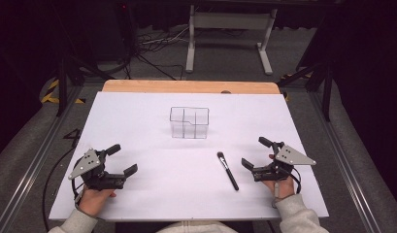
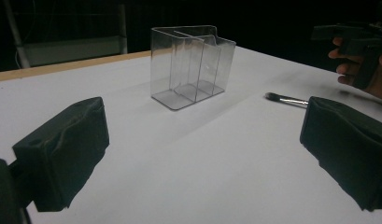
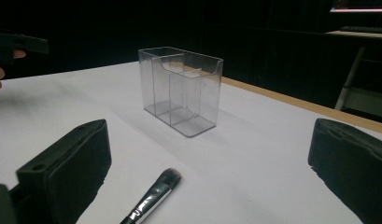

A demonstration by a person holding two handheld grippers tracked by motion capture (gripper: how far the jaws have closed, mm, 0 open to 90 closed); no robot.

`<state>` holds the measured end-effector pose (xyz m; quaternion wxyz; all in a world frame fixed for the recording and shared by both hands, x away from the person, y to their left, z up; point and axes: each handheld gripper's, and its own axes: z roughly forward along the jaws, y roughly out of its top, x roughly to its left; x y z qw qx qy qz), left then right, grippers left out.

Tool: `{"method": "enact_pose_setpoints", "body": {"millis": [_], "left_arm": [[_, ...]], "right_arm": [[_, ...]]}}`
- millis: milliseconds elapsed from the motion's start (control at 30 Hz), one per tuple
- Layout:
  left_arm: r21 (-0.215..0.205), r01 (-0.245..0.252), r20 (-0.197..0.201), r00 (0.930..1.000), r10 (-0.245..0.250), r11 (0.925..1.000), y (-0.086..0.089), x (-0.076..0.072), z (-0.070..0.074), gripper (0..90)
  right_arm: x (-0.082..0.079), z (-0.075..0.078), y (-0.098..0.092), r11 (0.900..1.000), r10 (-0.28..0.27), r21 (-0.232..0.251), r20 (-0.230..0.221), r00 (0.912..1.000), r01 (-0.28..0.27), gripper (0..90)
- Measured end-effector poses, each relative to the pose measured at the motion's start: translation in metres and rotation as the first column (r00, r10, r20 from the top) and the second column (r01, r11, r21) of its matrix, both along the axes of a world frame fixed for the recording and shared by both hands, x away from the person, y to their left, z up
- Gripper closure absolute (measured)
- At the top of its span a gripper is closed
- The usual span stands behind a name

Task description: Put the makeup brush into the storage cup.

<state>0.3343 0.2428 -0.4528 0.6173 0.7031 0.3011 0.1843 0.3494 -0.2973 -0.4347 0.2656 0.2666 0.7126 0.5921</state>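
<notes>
One makeup brush (image 1: 227,170) is lying lower right, bristles pointing upper left, beside one clear organizer (image 1: 189,122), between two wide-open grippers, left gripper (image 1: 122,160) and right gripper (image 1: 255,152).

A white sheet (image 1: 138,126) covers the light wooden table (image 1: 186,86). At twelve o'clock, a white metal stand (image 1: 230,29) and tangled black cables (image 1: 152,48) occupy grey carpeted floor (image 1: 225,63); surroundings are dark.

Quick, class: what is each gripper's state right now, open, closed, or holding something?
Left gripper: open, holding nothing.
Right gripper: open, holding nothing; the black-handled makeup brush lies on the white table beside it.
</notes>
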Motion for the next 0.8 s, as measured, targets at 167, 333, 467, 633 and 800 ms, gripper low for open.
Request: {"method": "enact_pose_setpoints", "body": {"millis": [167, 333, 467, 633, 800], "left_arm": [[0.001, 0.002, 0.008, 1.0000, -0.002, 1.0000, -0.001, -0.001, 0.000, 2.0], [0.012, -0.003, 0.015, 0.9999, 0.002, 0.9999, -0.002, -0.002, 0.000, 2.0], [0.018, -0.004, 0.014, 0.9999, 0.004, 0.9998, -0.003, -0.001, 0.000, 2.1], [0.027, 0.001, 0.016, 0.9999, -0.001, 0.9996, -0.005, -0.001, 0.000, 2.1], [0.026, -0.002, 0.019, 0.9998, 0.001, 0.9996, -0.005, -0.001, 0.001, 2.2]], "right_arm": [[0.001, 0.000, -0.001, 1.000, -0.014, 0.002, -0.003, 0.9999, 0.014, 0.0], [0.000, 0.001, 0.001, 0.996, -0.090, 0.024, 0.057, 0.9943, 0.089, 0.0], [0.001, 0.001, 0.003, 0.996, -0.090, 0.008, 0.031, 0.9955, 0.090, 0.0], [-0.001, 0.006, 0.006, 0.997, -0.069, -0.015, 0.022, 0.9974, 0.069, 0.0], [-0.002, 0.017, 0.014, 1.000, -0.023, -0.016, 0.048, 0.9986, 0.023, 0.0]]}}
